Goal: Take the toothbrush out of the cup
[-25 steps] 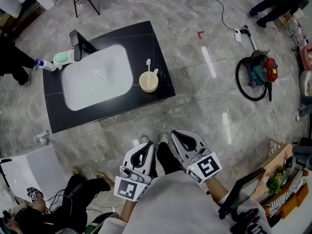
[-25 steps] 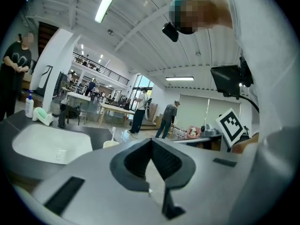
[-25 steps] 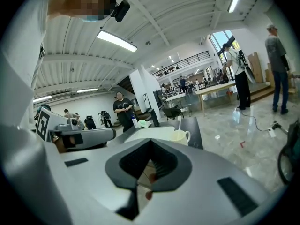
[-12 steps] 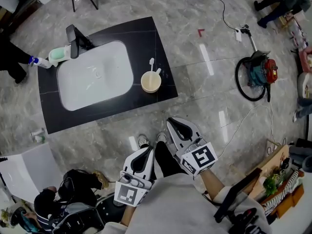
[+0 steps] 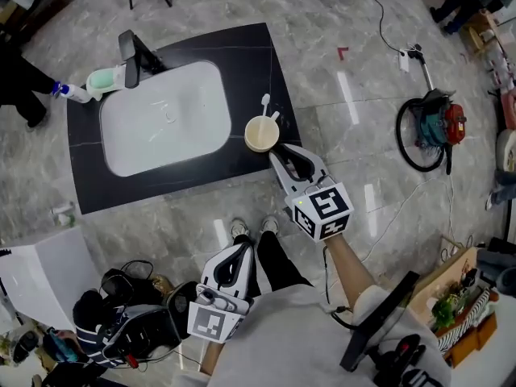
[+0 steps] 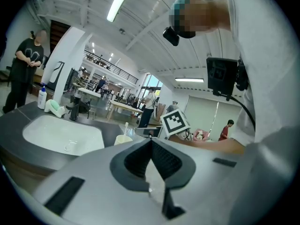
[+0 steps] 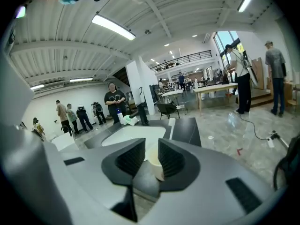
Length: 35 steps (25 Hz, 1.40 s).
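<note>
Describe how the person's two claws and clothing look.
Both the left claw and the right claw have light grey plastic bodies, with black ribbed pads lining a teardrop-shaped opening. Each carries a white cube printed with black square markers at its rear. A thin black cable runs along the right forearm. The person wears a pale grey top and black trousers.

Glossy grey marble floor (image 5: 339, 6) surrounds a black table (image 5: 250, 59) with a white sink (image 5: 161, 115); strip lights (image 7: 112, 27) line the ribbed ceiling (image 7: 70, 55).
</note>
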{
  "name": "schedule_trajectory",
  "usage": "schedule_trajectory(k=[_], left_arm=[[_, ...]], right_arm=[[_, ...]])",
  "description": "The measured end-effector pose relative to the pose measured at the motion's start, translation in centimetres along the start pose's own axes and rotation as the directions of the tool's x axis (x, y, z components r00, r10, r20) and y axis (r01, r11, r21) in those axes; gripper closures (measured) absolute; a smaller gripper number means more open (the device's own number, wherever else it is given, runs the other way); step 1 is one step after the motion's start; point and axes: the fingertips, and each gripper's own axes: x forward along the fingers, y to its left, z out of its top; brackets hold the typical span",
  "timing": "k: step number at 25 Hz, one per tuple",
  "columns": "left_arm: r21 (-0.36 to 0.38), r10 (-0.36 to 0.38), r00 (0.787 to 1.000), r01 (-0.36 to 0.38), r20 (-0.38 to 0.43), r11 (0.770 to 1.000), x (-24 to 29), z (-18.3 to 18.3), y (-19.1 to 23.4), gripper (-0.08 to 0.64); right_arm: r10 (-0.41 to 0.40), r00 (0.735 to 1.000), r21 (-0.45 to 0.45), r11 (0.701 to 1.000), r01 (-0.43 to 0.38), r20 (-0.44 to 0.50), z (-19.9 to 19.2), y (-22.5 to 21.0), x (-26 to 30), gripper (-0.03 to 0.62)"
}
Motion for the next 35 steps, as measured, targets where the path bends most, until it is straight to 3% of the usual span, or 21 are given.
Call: schedule_trajectory(k=[7, 11, 15, 20, 35], left_arm=[[0.007, 0.031, 0.999, -0.031, 0.012, 0.999, -0.3, 0.5, 1.0, 0.557], [-0.047, 0.063, 0.998, -0.063, 0.002, 0.997, -0.4, 0.4, 1.5, 0.557], [0.005, 0.06, 0.998, -0.06, 0.018, 0.998, -0.7, 0.6, 2.0, 0.557], [-0.028, 0.08, 0.997, -0.08, 0.019, 0.996, -0.8, 0.7, 2.0, 0.557], [-0.003, 0.098, 0.995, -0.098, 0.024, 0.995, -1.1, 0.9, 2.6, 0.557]], right_arm=[[-0.045, 0.994, 0.059, 0.997, 0.051, -0.097, 0.5, -3.9, 4.9, 0.522], [-0.048, 0.988, 0.075, 0.995, 0.06, -0.146, 0.6, -4.8, 6.9, 0.522], [-0.057, 0.98, 0.072, 0.995, 0.072, -0.189, 0.3, -5.2, 7.9, 0.522], [-0.067, 0.979, 0.072, 0.994, 0.082, -0.191, -0.1, -5.6, 8.5, 0.522], [-0.105, 0.978, 0.031, 0.993, 0.112, -0.18, 0.0, -6.4, 9.5, 0.523]])
